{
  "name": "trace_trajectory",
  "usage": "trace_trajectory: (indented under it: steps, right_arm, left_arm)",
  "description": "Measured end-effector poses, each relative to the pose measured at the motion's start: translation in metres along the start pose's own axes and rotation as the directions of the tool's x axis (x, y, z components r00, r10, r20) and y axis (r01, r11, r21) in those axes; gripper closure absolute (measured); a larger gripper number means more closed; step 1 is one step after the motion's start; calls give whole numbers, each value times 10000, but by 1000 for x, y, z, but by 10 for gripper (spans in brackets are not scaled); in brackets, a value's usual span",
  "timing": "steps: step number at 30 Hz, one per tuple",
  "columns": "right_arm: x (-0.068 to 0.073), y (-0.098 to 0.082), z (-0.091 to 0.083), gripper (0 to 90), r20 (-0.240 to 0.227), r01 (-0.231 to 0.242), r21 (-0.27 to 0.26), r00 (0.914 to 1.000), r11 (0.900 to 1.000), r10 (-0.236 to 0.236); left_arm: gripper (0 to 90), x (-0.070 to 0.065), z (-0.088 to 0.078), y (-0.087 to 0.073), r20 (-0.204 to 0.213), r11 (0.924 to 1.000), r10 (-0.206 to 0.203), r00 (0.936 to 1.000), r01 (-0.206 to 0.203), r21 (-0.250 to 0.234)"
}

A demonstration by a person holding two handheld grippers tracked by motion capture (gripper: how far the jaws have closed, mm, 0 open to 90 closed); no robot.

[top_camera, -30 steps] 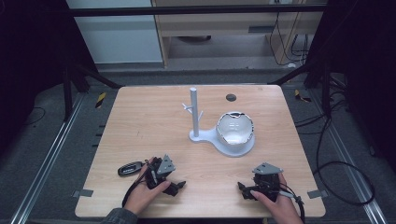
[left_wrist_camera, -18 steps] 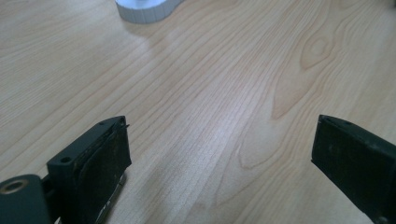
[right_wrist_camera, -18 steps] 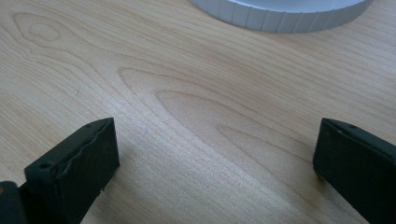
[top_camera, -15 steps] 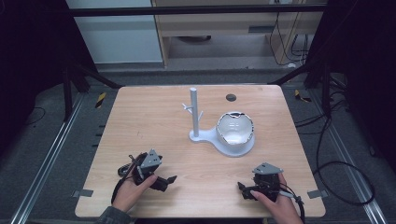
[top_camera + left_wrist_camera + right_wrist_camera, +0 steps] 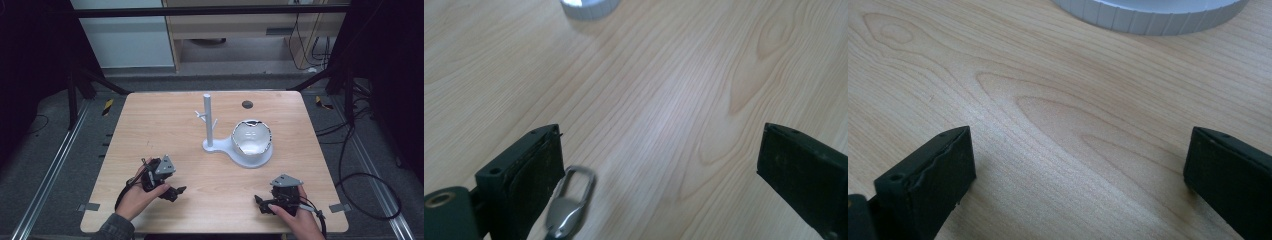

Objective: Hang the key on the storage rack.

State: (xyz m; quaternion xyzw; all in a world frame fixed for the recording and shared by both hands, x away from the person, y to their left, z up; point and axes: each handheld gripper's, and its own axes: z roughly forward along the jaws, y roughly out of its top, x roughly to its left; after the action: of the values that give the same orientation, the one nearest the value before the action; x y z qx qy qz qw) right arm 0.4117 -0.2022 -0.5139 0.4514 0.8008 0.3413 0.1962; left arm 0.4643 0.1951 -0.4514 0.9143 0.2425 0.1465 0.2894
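Observation:
My left gripper [image 5: 175, 192] rests on the wooden table [image 5: 160, 125] near its front left, held in a hand. Its jaws [image 5: 659, 145] stand wide open. In the left gripper view a small silver clip [image 5: 570, 199] lies on the wood just beside the left jaw, not held. My right gripper [image 5: 261, 204] sits near the front right, also in a hand, with its jaws [image 5: 1080, 150] wide open over bare wood. A white stand [image 5: 207, 120] with short pegs rises mid-table; its round dish carries a shiny bowl [image 5: 251, 137].
The stand's white base rim [image 5: 1153, 15] lies just ahead of my right gripper and farther off ahead of the left one [image 5: 589, 7]. A dark round hole [image 5: 247, 104] marks the table's far side. Cables trail from both grippers off the front edge.
My left gripper has moved to the left, over the small dark item that lay beside it a second ago. The right gripper has stayed put.

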Motion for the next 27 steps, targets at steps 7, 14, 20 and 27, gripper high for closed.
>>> trace_trajectory:
  steps: [7,14,20,27]
  right_arm:
    - [-1,0,0,4,2,103,-22,9999,9999,-103]
    - [0,0,0,4,-38,21,4,10000,10000,-21]
    - [0,0,0,4,-54,34,-1,10000,10000,-34]
    - [0,0,0,4,-54,29,-1,10000,10000,-29]
  left_arm:
    - [40,21,-3,10,-131,9778,1032,9946,-990,1848]
    - [104,39,-1,14,9,9194,1513,9885,-1410,3672]
    - [265,52,3,12,597,8667,1885,9803,-1946,4594]
    - [457,58,8,5,936,8441,1820,9788,-2043,4957]
